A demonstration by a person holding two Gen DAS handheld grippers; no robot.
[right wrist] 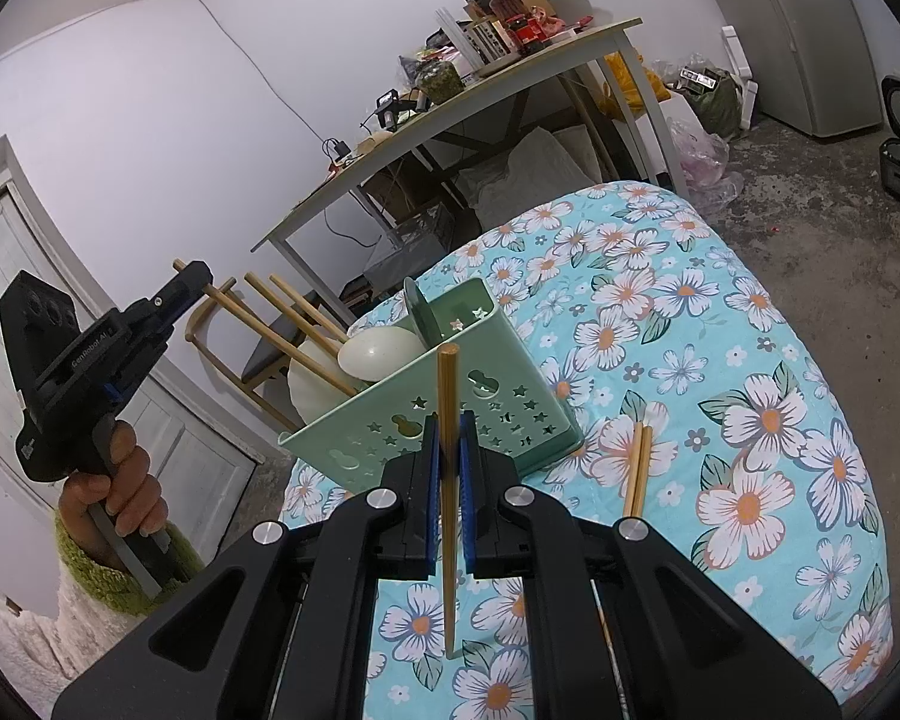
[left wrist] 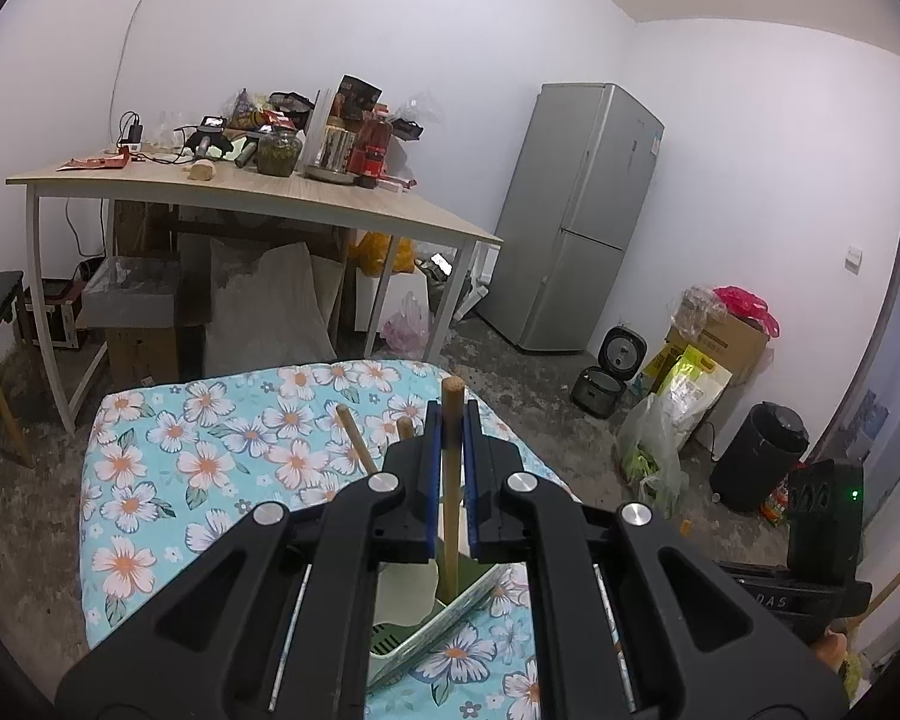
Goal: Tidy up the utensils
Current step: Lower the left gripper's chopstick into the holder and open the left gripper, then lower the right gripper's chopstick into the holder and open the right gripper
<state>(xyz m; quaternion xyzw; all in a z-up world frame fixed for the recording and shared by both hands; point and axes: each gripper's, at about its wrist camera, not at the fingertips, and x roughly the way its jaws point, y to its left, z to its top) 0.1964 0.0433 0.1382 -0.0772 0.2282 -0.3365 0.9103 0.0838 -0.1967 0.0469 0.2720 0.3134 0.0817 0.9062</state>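
My left gripper (left wrist: pixel 451 427) is shut on a wooden chopstick (left wrist: pixel 452 480) whose lower end stands inside the green utensil basket (left wrist: pixel 444 618). From the right wrist view the left gripper (right wrist: pixel 193 277) holds that chopstick over the basket's left end. My right gripper (right wrist: pixel 450 438) is shut on another wooden chopstick (right wrist: pixel 448 498), held in front of the green star-patterned basket (right wrist: pixel 498 402). The basket holds several chopsticks (right wrist: pixel 297 333), a white spoon (right wrist: pixel 378 351) and a green spoon (right wrist: pixel 426 318). Two chopsticks (right wrist: pixel 639 468) lie on the floral cloth to the basket's right.
The floral-covered table (right wrist: pixel 720 360) carries the basket. Behind stands a wooden table (left wrist: pixel 270 192) cluttered with jars and packets, boxes and sacks beneath it. A grey fridge (left wrist: pixel 576 216), a rice cooker (left wrist: pixel 606 372), bags and a black bin (left wrist: pixel 762 456) stand on the floor at right.
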